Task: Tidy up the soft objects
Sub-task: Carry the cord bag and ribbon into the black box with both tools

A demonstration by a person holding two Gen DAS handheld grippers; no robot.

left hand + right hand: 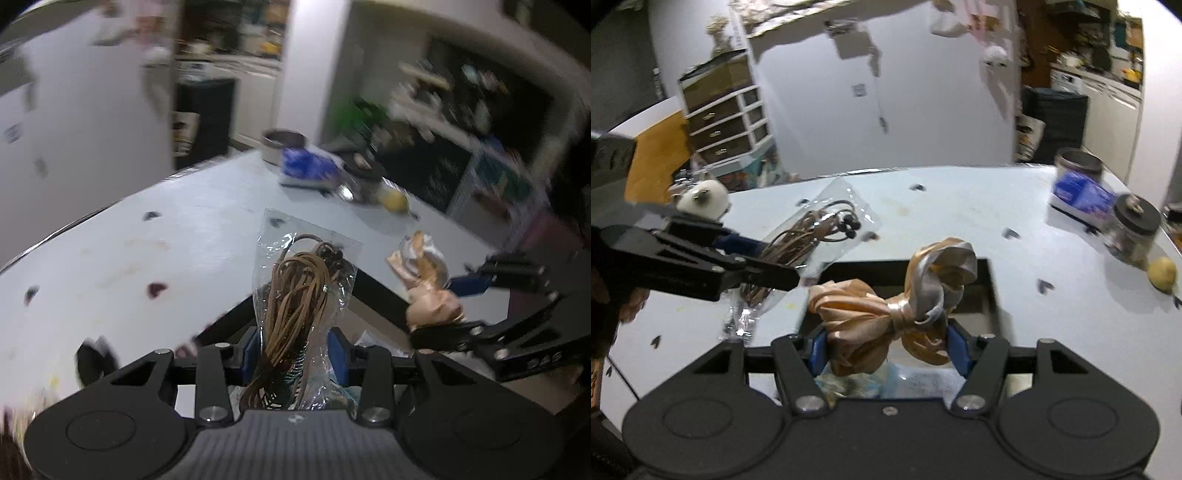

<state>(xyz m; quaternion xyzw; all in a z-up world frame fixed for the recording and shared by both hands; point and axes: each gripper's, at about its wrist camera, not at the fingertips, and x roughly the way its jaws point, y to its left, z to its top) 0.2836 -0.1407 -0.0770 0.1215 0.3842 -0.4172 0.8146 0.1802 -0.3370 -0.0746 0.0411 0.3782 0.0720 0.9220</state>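
Note:
My left gripper (295, 350) is shut on a clear plastic bag of brown cord (295, 295) and holds it above a dark rectangular opening (369, 291) in the pale table (147, 240). The bag also shows in the right wrist view (812, 236), held by the left gripper (768, 258). My right gripper (888, 350) is shut on a peach satin ribbon bow (897, 306) over the same opening (982, 295). In the left wrist view the bow (424, 280) hangs from the right gripper (454, 302).
A blue packet (1082, 195), a metal tin (1078, 162), a black-lidded jar (1134, 229) and a yellow ball (1161, 275) stand at the table's far right. A white plush toy (701, 197) sits at the far left edge. Papers lie inside the opening (923, 380).

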